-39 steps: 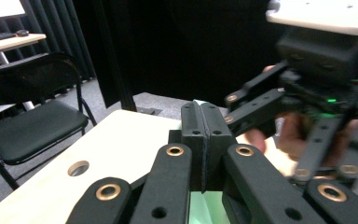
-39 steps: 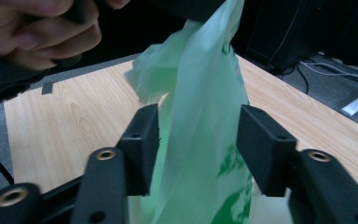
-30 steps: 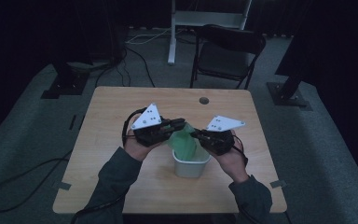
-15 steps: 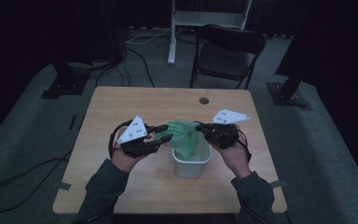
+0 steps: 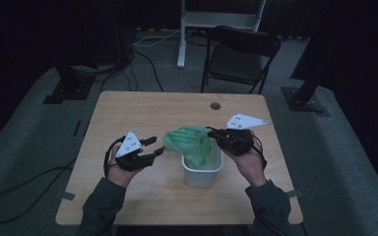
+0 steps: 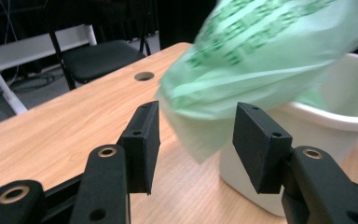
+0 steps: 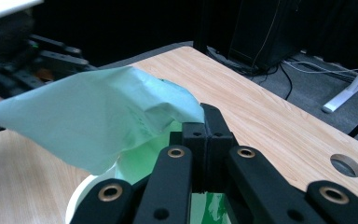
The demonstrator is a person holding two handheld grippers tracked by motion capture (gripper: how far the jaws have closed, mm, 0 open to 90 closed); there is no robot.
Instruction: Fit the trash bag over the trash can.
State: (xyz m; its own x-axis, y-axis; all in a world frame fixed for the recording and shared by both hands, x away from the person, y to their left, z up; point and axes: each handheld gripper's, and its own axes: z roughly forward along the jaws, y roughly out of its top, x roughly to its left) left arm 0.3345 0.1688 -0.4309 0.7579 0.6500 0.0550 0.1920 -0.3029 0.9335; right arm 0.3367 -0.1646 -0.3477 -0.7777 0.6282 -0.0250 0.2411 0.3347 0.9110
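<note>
Right gripper view: fingers (image 7: 204, 133) pinch green bag (image 7: 93, 126).

Dark green print on green bag (image 6: 270, 51), illegible.

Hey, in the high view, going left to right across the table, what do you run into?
left gripper with its jaws open → green bag → white bin under the bag's right part → right gripper shut on the bag's edge
</note>
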